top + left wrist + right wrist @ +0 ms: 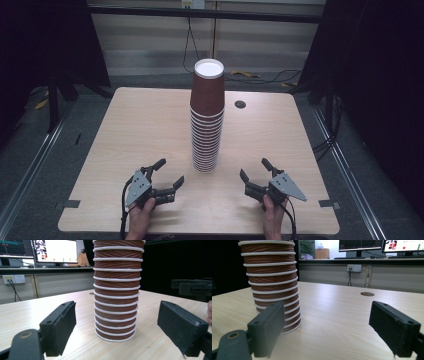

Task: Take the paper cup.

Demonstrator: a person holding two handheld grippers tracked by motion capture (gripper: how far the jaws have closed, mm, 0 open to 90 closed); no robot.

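Note:
A tall stack of brown ribbed paper cups with white rims stands upside down at the middle of the wooden table. My left gripper rests near the front edge, left of the stack, jaws wide open and holding nothing. My right gripper sits to the right of the stack, also open with nothing between its jaws. In the left gripper view the stack stands ahead between the spread jaws of that gripper, a short way off. In the right gripper view the stack is off to the left of that gripper.
A round cable hole lies in the tabletop behind the stack to the right. Dark curtains flank the table, with cables on the floor beyond it. Monitors stand on a desk further back.

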